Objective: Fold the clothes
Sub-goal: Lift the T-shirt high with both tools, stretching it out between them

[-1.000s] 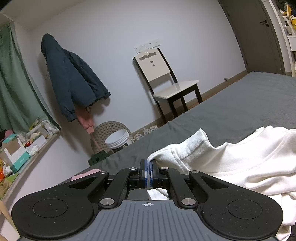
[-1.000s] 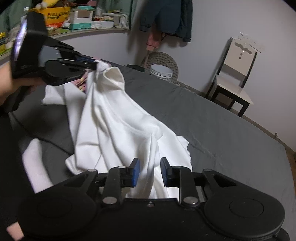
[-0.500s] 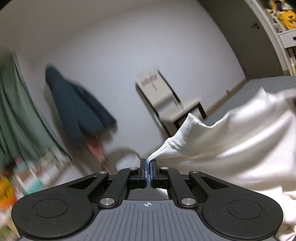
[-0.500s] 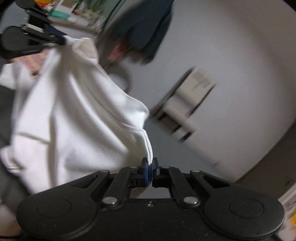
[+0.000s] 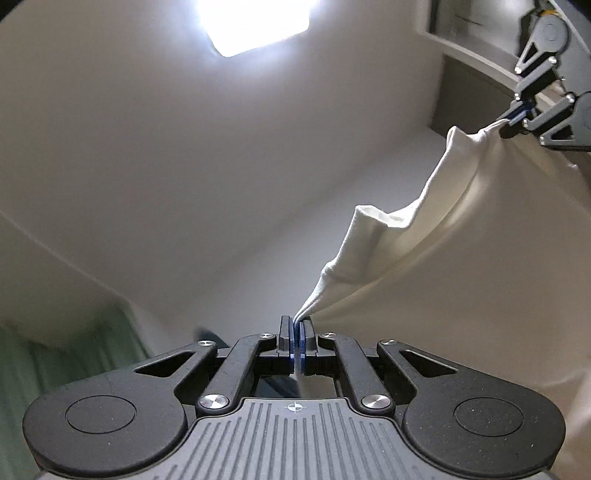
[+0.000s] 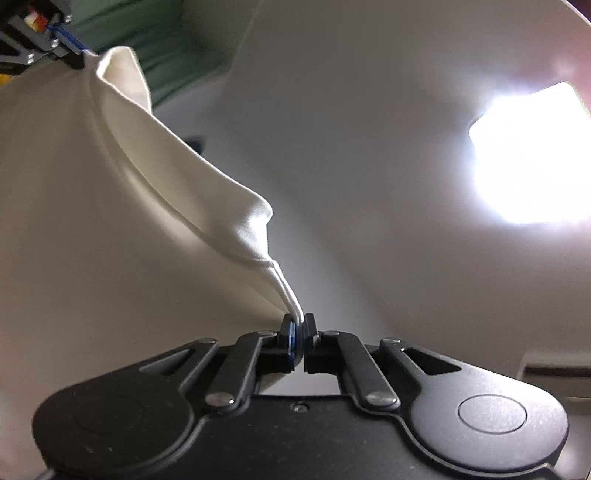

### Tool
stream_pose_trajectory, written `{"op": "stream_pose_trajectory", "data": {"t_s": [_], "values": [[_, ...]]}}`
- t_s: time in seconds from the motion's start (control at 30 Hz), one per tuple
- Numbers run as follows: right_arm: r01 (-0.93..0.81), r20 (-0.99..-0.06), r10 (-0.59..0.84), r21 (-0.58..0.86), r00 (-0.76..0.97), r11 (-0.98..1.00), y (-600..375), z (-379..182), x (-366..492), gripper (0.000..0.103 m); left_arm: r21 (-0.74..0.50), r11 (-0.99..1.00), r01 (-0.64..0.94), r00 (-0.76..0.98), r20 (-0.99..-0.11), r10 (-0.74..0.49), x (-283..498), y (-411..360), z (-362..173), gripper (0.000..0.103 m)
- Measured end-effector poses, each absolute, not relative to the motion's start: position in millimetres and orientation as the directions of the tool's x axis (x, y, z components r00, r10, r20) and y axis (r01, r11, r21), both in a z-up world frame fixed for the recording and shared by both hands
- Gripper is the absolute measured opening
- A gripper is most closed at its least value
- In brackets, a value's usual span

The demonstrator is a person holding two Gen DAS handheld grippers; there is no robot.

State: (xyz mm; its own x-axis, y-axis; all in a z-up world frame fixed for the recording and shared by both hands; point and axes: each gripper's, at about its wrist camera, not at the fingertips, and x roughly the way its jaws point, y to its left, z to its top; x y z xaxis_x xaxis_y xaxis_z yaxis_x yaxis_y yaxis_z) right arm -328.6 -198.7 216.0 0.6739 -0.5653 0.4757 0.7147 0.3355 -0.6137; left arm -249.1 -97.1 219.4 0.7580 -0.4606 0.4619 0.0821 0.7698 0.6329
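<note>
A white shirt (image 5: 461,280) hangs in the air, stretched between both grippers. My left gripper (image 5: 297,325) is shut on one corner of the shirt's top edge, and it shows again at the top left of the right wrist view (image 6: 79,50). My right gripper (image 6: 298,325) is shut on the other corner of the white shirt (image 6: 92,229); it appears at the top right of the left wrist view (image 5: 517,116). The cloth sags in a fold between the two pinched corners. Both cameras tilt up toward the ceiling, so the shirt's lower part and the bed are hidden.
A bright ceiling light (image 5: 255,26) glares overhead, also seen as the ceiling light (image 6: 528,155) at right. A green curtain (image 5: 55,354) hangs at lower left, and the curtain (image 6: 155,48) shows at upper left. White walls and ceiling fill the remainder.
The right gripper closed on the shirt's edge about half a second ago. Both grippers then rose and tilted upward, lifting the shirt off the bed; the bed, chair and jacket left view.
</note>
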Motion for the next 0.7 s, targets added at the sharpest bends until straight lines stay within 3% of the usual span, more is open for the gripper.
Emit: {"op": "stream_pose_trajectory", "data": {"t_s": [0.1, 0.17, 0.2, 0.27, 0.4, 0.53, 0.7], "values": [[0.773, 0.593, -0.511, -0.569, 0.623, 0.282, -196.0, 264.2, -340.3, 0.004, 0.599, 0.801, -0.021, 0.711, 0.572, -0.409, -254.9, -100.3, 283.0, 0.002], [0.778, 0.610, -0.492, -0.551, 0.622, 0.300, -192.7, 290.0, -352.3, 0.004, 0.565, 0.822, -0.067, 0.690, 0.622, -0.371, -258.3, -99.1, 321.3, 0.002], [0.747, 0.576, -0.484, -0.578, 0.659, 0.329, -191.5, 298.2, -355.3, 0.004, 0.550, 0.831, -0.087, 0.680, 0.642, -0.354, -259.7, -99.0, 339.2, 0.002], [0.719, 0.552, -0.471, -0.609, 0.688, 0.337, -192.6, 304.9, -357.6, 0.004, 0.555, 0.826, -0.096, 0.685, 0.639, -0.350, -259.2, -103.4, 360.2, 0.002], [0.779, 0.631, -0.460, -0.546, 0.625, 0.309, -194.2, 313.8, -379.1, 0.004, 0.607, 0.788, -0.107, 0.711, 0.600, -0.366, -252.8, -117.3, 362.8, 0.002], [0.722, 0.537, -0.509, -0.629, 0.673, 0.290, -222.8, 306.6, -356.7, 0.005, 0.557, 0.829, -0.051, 0.703, 0.609, -0.366, -248.2, -124.0, 360.8, 0.002], [0.612, 0.378, -0.581, -0.741, 0.721, 0.277, -279.0, 272.7, -299.0, 0.005, 0.664, 0.746, 0.049, 0.790, 0.432, -0.436, -186.1, -168.7, 334.0, 0.002]]}}
